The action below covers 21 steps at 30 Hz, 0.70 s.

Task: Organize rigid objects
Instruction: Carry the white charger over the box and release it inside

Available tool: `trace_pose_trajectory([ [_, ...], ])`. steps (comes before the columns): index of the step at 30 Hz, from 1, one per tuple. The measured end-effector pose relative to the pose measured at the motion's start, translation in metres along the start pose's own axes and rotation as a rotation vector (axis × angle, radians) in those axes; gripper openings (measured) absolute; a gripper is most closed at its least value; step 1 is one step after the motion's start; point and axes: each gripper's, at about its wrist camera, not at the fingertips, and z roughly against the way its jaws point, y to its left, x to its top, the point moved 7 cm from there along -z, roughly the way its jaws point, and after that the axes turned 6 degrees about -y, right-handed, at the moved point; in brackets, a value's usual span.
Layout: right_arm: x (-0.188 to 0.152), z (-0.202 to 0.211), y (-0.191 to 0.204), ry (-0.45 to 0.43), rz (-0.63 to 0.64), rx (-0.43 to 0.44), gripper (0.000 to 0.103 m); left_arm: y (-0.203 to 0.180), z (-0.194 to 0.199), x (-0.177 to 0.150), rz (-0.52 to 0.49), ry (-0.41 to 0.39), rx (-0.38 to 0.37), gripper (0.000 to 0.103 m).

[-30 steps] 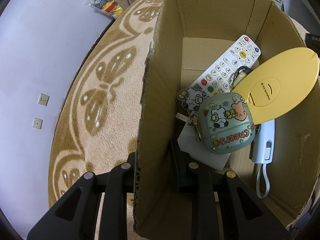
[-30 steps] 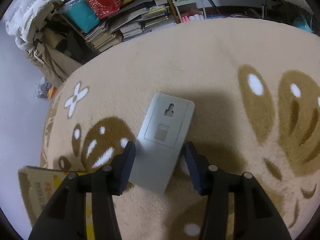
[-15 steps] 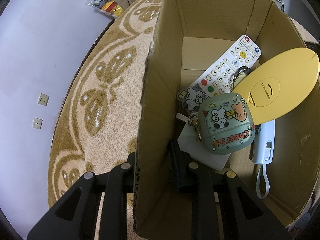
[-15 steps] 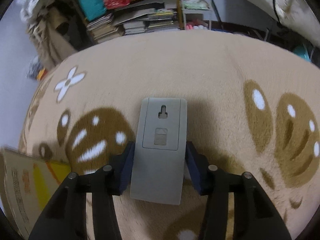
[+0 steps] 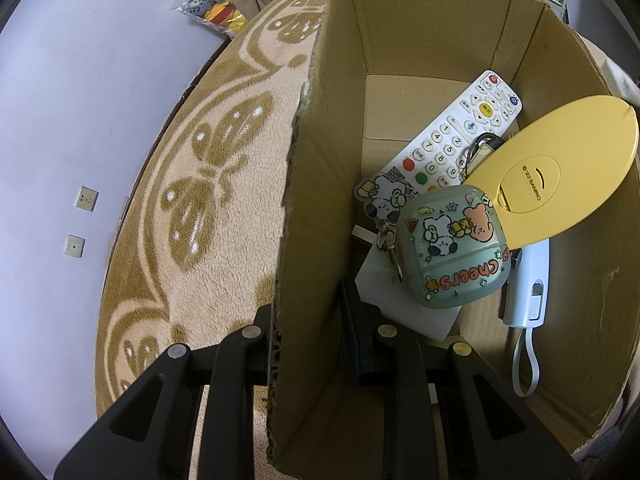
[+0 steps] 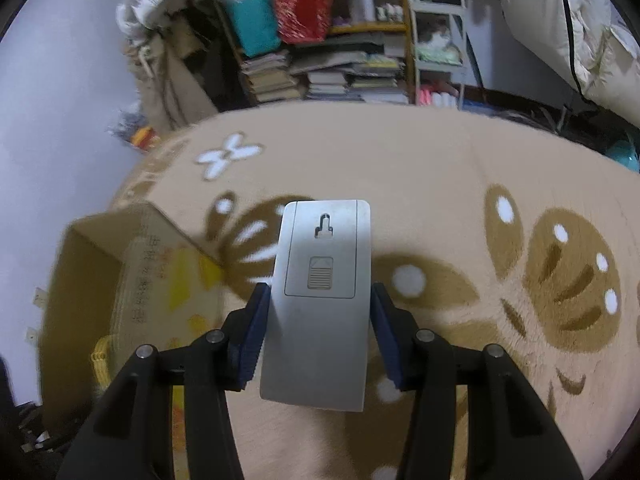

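My left gripper (image 5: 310,332) is shut on the near left wall of an open cardboard box (image 5: 304,208), one finger outside and one inside. In the box lie a white remote (image 5: 452,140), a yellow oval mirror (image 5: 548,176), a green cartoon case (image 5: 456,248) with a keychain, a pale blue device (image 5: 528,292) with a loop and a white card. My right gripper (image 6: 320,336) is shut on a grey remote (image 6: 320,296), back side up, held above the rug. The box (image 6: 108,300) shows at the lower left of the right wrist view.
A beige rug (image 6: 480,208) with brown butterfly pattern covers the floor. Shelves with stacked books and bags (image 6: 320,52) stand behind it. A white wall (image 5: 80,100) with two sockets and a snack bag (image 5: 212,8) lie left of the rug.
My right gripper has closed on the grey remote, lifted it off the rug and swung left, bringing the box into view. The left gripper has not moved.
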Motion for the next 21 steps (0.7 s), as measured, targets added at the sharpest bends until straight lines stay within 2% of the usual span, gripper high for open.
trace_pose_trajectory([
  [10, 0.012, 0.051, 0.055, -0.098, 0.078, 0.145, 0.054, 0.000, 0.000, 0.000, 0.001, -0.001, 0.000, 0.022],
  [21, -0.012, 0.052, 0.097, -0.073, 0.174, 0.253, 0.054, 0.000, 0.001, 0.000, 0.001, -0.001, -0.001, 0.022],
])
